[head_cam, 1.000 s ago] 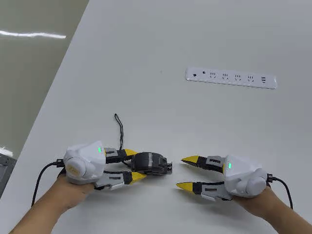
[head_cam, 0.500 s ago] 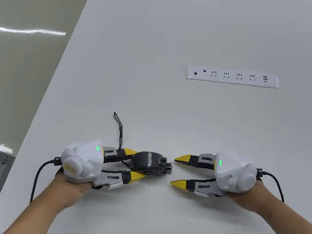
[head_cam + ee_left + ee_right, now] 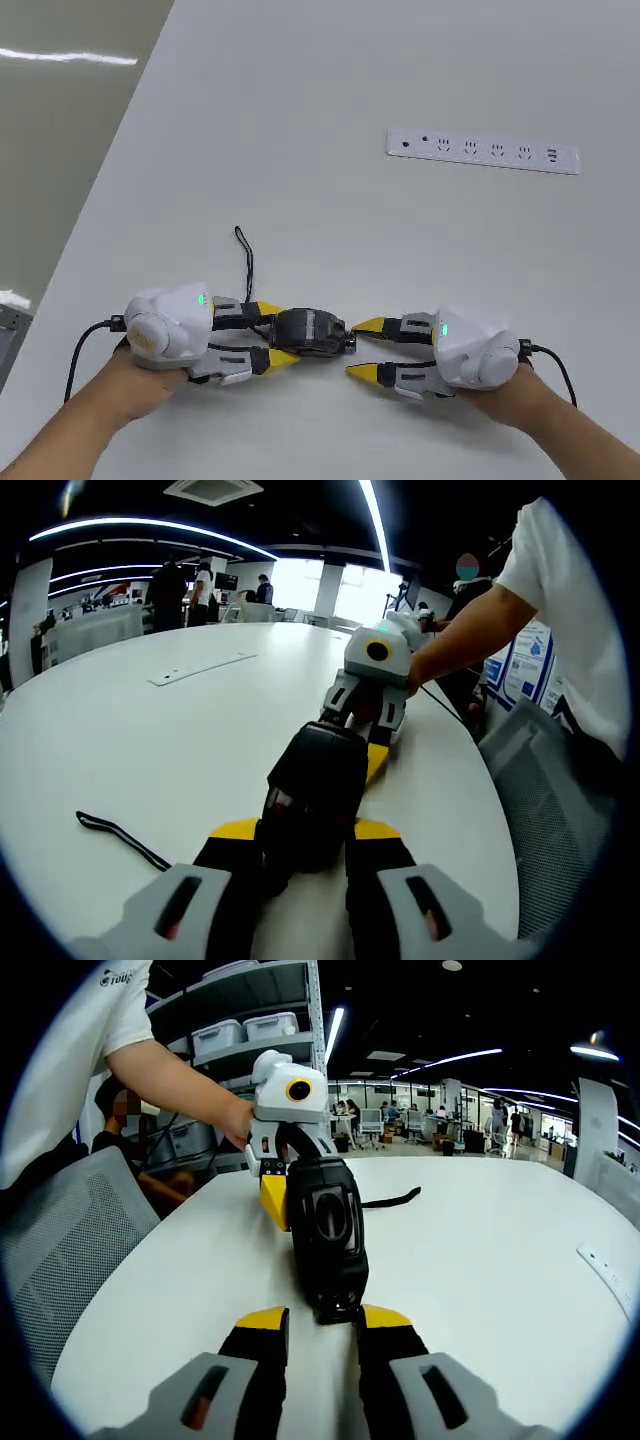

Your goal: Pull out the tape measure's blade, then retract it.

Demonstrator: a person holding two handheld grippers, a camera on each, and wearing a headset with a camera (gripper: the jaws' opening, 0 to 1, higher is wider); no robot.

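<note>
Your left tongs (image 3: 277, 334) clamp the tape measure (image 3: 312, 332) on the desk (image 3: 350, 230). Its long axis points straight at your right tongs (image 3: 357, 348), which are parted, tips flanking the blade end (image 3: 338, 1312).

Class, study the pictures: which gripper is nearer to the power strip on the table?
Right. The right gripper sits on the person's side of the power strip, slightly left of it; the left gripper is farther left, clamped on the tape measure.
</note>
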